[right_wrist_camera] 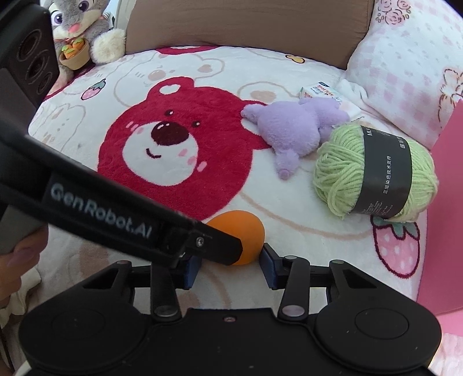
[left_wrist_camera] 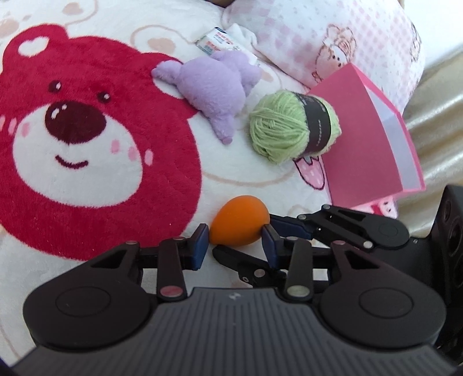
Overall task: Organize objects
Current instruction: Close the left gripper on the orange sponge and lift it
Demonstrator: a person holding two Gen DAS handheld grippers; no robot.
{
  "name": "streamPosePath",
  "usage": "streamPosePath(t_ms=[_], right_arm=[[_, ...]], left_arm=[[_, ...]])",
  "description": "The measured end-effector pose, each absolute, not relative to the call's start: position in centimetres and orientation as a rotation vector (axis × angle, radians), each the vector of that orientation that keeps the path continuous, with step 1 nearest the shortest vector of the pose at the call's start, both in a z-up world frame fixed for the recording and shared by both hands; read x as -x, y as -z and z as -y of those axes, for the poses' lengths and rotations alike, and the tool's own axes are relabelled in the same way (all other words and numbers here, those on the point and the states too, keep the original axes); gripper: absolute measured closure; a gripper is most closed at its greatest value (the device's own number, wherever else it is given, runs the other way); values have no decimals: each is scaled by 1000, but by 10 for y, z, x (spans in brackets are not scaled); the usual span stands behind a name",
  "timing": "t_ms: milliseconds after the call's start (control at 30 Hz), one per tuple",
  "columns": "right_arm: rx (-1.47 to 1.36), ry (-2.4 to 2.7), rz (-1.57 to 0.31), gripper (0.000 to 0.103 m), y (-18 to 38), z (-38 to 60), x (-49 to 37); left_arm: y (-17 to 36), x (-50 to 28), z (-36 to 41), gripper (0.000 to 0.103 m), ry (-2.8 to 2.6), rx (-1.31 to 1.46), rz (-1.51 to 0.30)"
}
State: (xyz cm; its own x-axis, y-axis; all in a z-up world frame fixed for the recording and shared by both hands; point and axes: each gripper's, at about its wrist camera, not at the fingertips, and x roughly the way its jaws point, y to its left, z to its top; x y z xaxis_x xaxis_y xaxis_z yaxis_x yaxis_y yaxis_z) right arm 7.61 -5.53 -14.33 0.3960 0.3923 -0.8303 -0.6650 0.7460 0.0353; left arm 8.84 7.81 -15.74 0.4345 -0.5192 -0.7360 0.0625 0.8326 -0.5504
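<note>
An orange egg-shaped sponge lies on a cream blanket with a red bear print. In the left wrist view my left gripper is shut on the sponge, with a blue pad touching each side. The right gripper's black fingers come in from the right and clamp the same sponge across the other way. In the right wrist view the sponge sits between my right gripper pads. The right pad touches it. The left pad is hidden behind the left gripper's finger, which crosses in front.
Beyond the sponge lie a purple plush toy, a ball of green yarn with a black band and a small carton. An open pink box stands at the right by a pink pillow. A grey rabbit plush sits far left.
</note>
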Motion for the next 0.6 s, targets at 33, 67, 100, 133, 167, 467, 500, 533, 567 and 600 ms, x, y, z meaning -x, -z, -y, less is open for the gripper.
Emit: streamPosePath(t_ms=[33, 67, 100, 133, 167, 467, 500, 533, 567, 600], right_arm=[[324, -682, -956, 55, 143, 56, -76], [323, -679, -960, 55, 143, 56, -75], [324, -676, -959, 55, 142, 57, -74], [325, -676, -961, 55, 142, 58, -73], [322, -674, -962, 55, 141, 59, -73], [324, -664, -964, 55, 130, 62, -67], [321, -655, -971, 55, 128, 63, -66], [315, -648, -977, 54, 125, 63, -66], [312, -642, -979, 54, 123, 64, -65], [312, -636, -979, 54, 121, 64, -64]], left_arm=[[157, -88, -76, 64, 382, 473, -1071], [157, -86, -75, 64, 384, 472, -1068], [156, -86, -73, 64, 387, 468, -1067], [156, -85, -72, 64, 390, 459, -1067], [155, -84, -71, 64, 393, 449, -1063], [142, -78, -65, 64, 408, 426, -1055], [140, -77, -64, 64, 412, 424, -1052], [139, -75, -63, 64, 415, 422, -1050], [136, -74, -62, 64, 420, 419, -1048], [134, -74, -61, 65, 424, 414, -1045]])
